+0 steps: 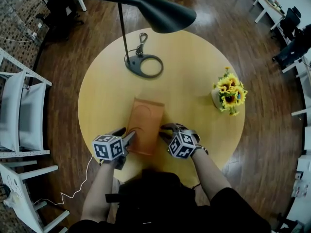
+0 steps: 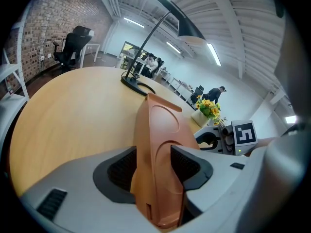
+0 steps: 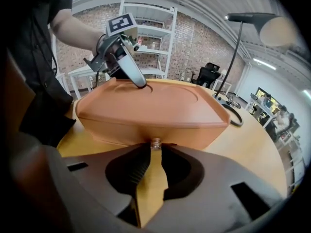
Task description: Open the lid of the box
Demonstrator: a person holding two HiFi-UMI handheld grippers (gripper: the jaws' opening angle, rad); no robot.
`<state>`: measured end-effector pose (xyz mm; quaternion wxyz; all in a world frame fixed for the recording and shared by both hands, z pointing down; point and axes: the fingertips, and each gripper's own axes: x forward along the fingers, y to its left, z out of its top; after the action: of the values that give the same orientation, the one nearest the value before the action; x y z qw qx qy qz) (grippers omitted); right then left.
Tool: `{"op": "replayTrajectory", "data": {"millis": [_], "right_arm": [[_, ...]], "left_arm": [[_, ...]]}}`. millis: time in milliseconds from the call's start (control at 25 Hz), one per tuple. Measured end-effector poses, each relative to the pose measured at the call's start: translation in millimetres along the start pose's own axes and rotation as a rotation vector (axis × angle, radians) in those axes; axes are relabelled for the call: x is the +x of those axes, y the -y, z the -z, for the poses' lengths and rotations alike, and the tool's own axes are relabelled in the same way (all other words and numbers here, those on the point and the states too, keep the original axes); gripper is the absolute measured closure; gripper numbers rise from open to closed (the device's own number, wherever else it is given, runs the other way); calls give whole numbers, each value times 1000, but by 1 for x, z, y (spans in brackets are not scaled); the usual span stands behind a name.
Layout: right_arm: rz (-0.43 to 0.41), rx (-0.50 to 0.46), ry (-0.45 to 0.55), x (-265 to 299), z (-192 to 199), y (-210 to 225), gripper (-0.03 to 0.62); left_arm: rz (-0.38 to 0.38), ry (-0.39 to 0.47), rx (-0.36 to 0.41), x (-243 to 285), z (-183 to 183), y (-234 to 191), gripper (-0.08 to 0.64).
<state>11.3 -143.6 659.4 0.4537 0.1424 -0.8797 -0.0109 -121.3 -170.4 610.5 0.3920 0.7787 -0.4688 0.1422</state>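
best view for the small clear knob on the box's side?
Right gripper view: the knob is close up between the jaw tips, on the box wall. Head view: hidden under the right gripper. Left gripper view: box only, no knob.

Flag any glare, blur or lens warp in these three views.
Head view: fisheye curves the floor boards; the lamp shade reads near-black against them. Left gripper view: heavy barrel warp, black corners, the orange box stretched up close, ceiling light strips blown out. Right gripper view: box sharp, dark vignette at left, lamp head washed pale.
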Motion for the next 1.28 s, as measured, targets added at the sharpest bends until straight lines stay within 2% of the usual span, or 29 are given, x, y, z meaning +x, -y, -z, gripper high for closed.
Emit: {"op": "replayTrajectory", "data": {"millis": [240, 440, 720, 1000, 1160, 1280], "right_arm": [[23, 36, -20, -17, 27, 4, 517], [60, 106, -67, -37, 72, 5, 517], [106, 152, -111, -54, 102, 9, 517], [145, 202, -148, -53, 111, 13, 511], [178, 229, -189, -61, 121, 10, 508], [225, 260, -154, -76, 126, 9, 508]], "left_arm": [[-8, -12, 10, 1, 0, -2, 347], [-20, -13, 12, 1, 0, -3, 347], [-23, -14, 10, 2, 1, -6, 347], [-24, -1, 14, 6, 3, -7, 345], [-34, 36, 13, 5, 3, -11, 327], [-31, 68, 25, 6, 1, -11, 327]]}}
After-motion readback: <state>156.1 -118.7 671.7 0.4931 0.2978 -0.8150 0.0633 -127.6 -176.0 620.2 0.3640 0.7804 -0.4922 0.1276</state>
